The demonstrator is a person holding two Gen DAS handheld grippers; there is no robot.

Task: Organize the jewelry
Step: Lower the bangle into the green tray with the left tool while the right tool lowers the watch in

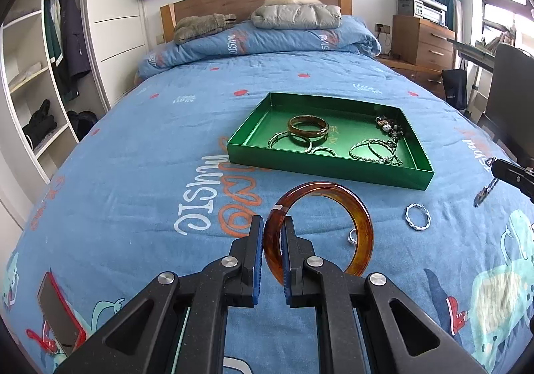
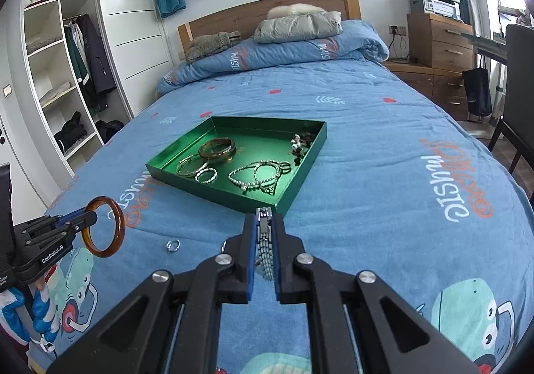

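Both tools are loaded above the bed, left tool (image 1: pixel 272 240) clamping the amber bangle (image 1: pixel 333 227), right tool (image 2: pixel 263 240) pinching a metal link bracelet (image 2: pixel 265 250); next, judged, carrying each over the green tray (image 1: pixel 320 167) for release.

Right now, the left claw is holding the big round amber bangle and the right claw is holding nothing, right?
Not quite. The left claw does hold the big round amber bangle, but the right claw isn't empty: it is shut on a silver metal link band, as the right wrist view shows.
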